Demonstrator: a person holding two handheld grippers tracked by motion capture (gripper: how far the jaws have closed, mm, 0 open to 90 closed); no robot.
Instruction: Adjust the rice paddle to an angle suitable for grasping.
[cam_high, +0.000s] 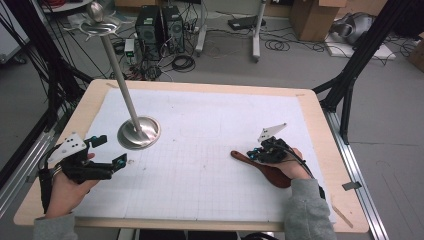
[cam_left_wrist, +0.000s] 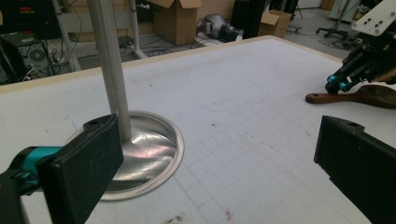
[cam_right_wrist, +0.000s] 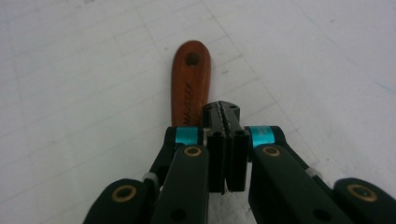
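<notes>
My right gripper (cam_high: 261, 153) has its fingers closed above the stiff, light wooden spatula (cam_right_wrist: 189, 81), best taken at its narrow handle; left gripper (cam_high: 111, 151) fingers open.

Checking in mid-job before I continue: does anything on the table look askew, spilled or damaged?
Nothing stands out. The metal stand is upright on the white mat, the wooden spatula lies flat beside the shut right gripper, and only faint specks mark the mat.
</notes>
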